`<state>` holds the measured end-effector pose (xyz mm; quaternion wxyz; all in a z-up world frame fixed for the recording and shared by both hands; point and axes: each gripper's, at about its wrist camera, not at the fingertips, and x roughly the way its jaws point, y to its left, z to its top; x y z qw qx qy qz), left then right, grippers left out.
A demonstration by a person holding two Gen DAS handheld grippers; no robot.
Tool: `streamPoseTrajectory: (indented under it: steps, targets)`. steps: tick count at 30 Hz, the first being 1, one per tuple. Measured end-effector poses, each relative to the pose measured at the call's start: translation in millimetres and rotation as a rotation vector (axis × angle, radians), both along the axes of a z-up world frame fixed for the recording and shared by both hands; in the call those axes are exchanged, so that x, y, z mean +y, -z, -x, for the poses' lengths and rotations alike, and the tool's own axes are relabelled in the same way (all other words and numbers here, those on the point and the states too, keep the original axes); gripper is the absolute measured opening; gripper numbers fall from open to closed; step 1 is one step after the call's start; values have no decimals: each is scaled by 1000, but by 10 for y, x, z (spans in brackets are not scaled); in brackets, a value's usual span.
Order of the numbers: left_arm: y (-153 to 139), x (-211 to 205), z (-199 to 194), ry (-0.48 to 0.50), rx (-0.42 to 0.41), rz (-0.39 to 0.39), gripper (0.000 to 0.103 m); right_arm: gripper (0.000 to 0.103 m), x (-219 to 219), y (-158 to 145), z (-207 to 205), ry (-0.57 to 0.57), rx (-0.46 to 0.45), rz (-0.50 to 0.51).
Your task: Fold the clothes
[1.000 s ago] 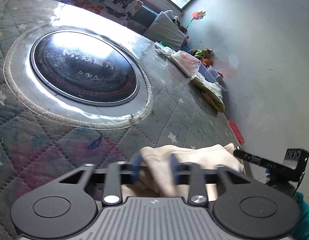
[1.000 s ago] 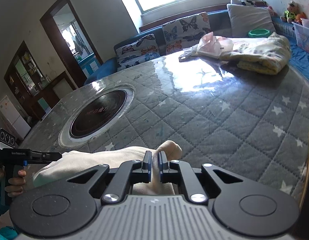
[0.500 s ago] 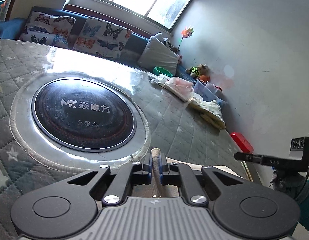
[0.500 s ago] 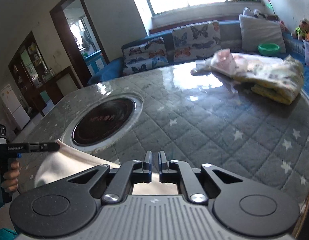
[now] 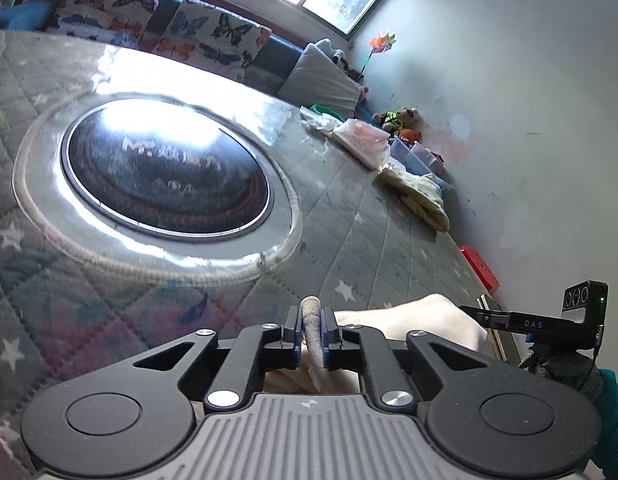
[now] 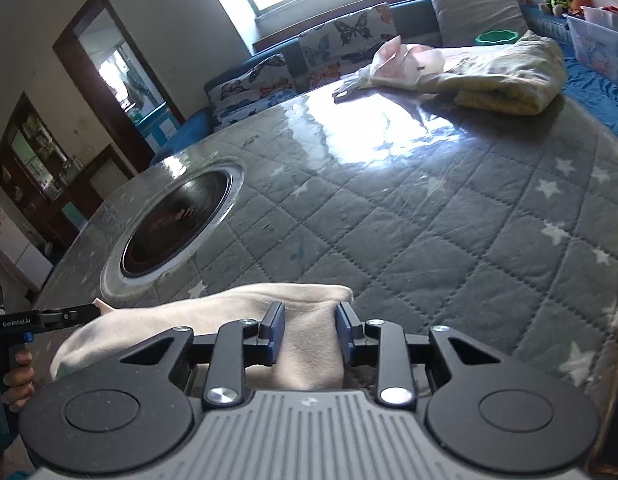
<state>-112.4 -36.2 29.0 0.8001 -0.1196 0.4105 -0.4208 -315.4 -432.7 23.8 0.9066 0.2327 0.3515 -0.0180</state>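
Garment (image 6: 245,312) on table's (image 6: 449,208) near edge, cooktop (image 6: 177,224) beyond, left.

The left wrist view sits low over the table (image 5: 349,240), close behind its own fingers (image 5: 292,330), and looks along them toward the window wall, with the round glass plate (image 5: 165,172) ahead and left of the fingers. The right wrist view also rides low and close behind its fingers (image 6: 274,332), facing the sofa, with the same plate (image 6: 177,224) ahead and left. Both views share the plate, the cream cloth (image 5: 421,320) (image 6: 245,312) at the fingers, the butterfly cushions (image 5: 217,36) (image 6: 349,36) and each other's device.
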Motion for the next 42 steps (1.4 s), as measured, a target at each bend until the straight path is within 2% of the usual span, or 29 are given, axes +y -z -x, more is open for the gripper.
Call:
streamPoseTrajectory:
  steps: [3,4,6,11,13,14,15,18,25,32,36,42]
  targets:
    - [10,25,17,-5,4,-2,21,29,-4,7,-10,8,3,-5]
    - [9,36,24,-6,6,0,33,29,-18,8,-7,15,4,-8]
    - [10,34,35,-3,6,1,41,32,-56,30,2,27,5,-32]
    - [36,22,42,5,25,-3,43,31,-105,141,-18,23,4,-115]
    - [43,23,33,7,32,2,37,21,-101,139,-15,22,-8,-114]
    - [42,21,31,10,31,4,31,14,-92,120,-13,21,-13,-99]
    - [41,15,31,11,27,4,19,12,-81,97,-12,20,-16,-82]
    - [-1,7,32,0,-5,-6,10,5,-22,-19,-24,11,-23,-5]
    - [-274,15,-64,-52,-142,-26,8,4,76,-371,-255,-36,-86,123]
    - [-508,85,-412,-130,-265,-77,8,3,311,-678,-895,-133,-165,210]
    - [-497,168,-734,-200,-290,-139,8,3,492,-699,-1404,-170,-164,242]
    - [-352,281,-1331,-285,-299,-261,8,3,775,-552,-2159,-203,-120,281]
